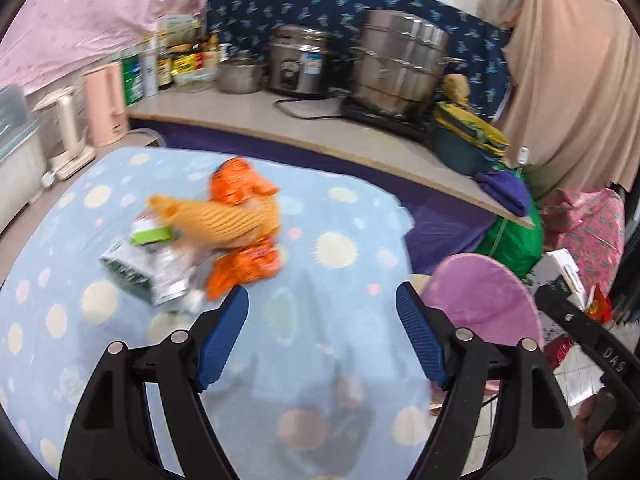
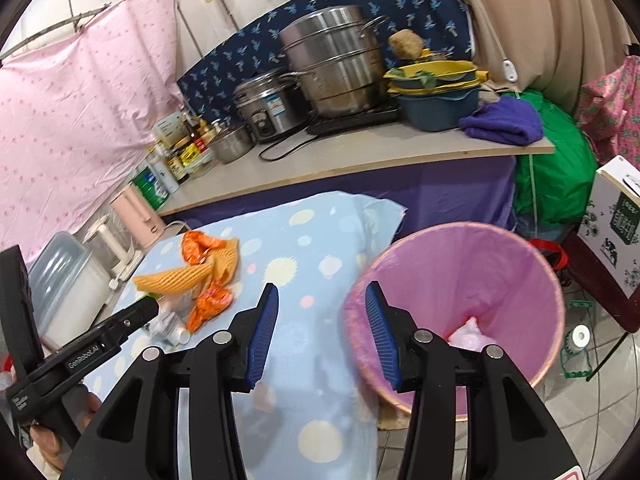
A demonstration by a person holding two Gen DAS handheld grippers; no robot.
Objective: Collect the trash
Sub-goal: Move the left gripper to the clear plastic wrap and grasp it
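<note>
A heap of trash lies on the blue dotted tablecloth (image 1: 340, 220): an orange foam net (image 1: 224, 220), orange wrappers (image 1: 244, 268) and a green-and-white carton (image 1: 136, 272). My left gripper (image 1: 322, 312) is open and empty, just right of and nearer than the heap. The heap also shows in the right wrist view (image 2: 192, 276). My right gripper (image 2: 322, 304) is open and empty, over the table edge beside the pink-lined bin (image 2: 464, 300). White trash (image 2: 468, 334) lies in the bin. The bin's rim shows in the left wrist view (image 1: 484, 300).
A counter (image 2: 360, 156) behind holds steel pots (image 2: 336, 60), a rice cooker (image 2: 268, 108), bottles (image 2: 180, 152), stacked bowls (image 2: 436, 88) and a purple cloth (image 2: 504, 122). Kettles (image 1: 84, 120) stand at the left. A green bag (image 2: 556, 168) and a box (image 2: 616, 216) are at the right.
</note>
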